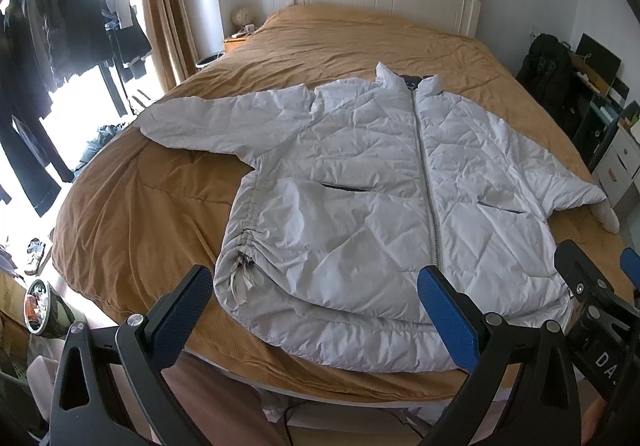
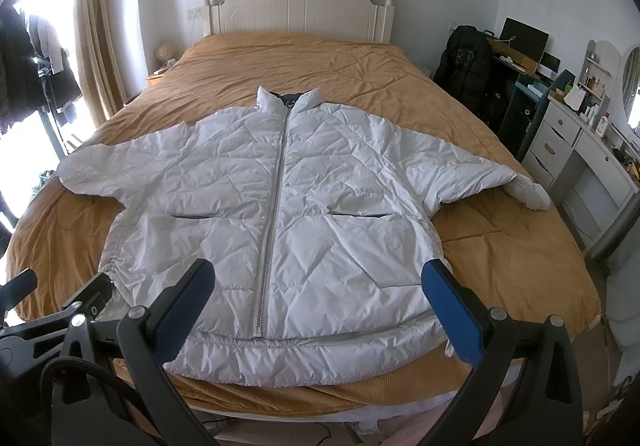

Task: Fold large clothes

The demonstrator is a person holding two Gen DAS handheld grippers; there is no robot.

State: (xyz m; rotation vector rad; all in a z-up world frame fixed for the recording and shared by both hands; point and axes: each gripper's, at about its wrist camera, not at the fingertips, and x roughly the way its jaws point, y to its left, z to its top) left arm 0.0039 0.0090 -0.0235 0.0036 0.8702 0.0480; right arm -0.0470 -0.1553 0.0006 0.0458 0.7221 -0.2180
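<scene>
So nothing is folded yet; risks, left to right: the left sleeve (image 1: pixel 192 118) reaches toward the left edge of the bed (image 1: pixel 120 206), and a loose pull could, I judge, drag it off. The slick puffy fabric may slip from a shallow pinch or spring back open. The right sleeve (image 2: pixel 480 170) has its cuff at the right edge, same risk. The left gripper (image 1: pixel 316 310) hovers jaws wide apart, empty, over the near hem; the right gripper (image 2: pixel 320 306) likewise. The white quilted jacket (image 2: pixel 280 206) lies front up, zipped, sleeves spread, collar far, on the tan bedspread (image 2: pixel 280 58).
</scene>
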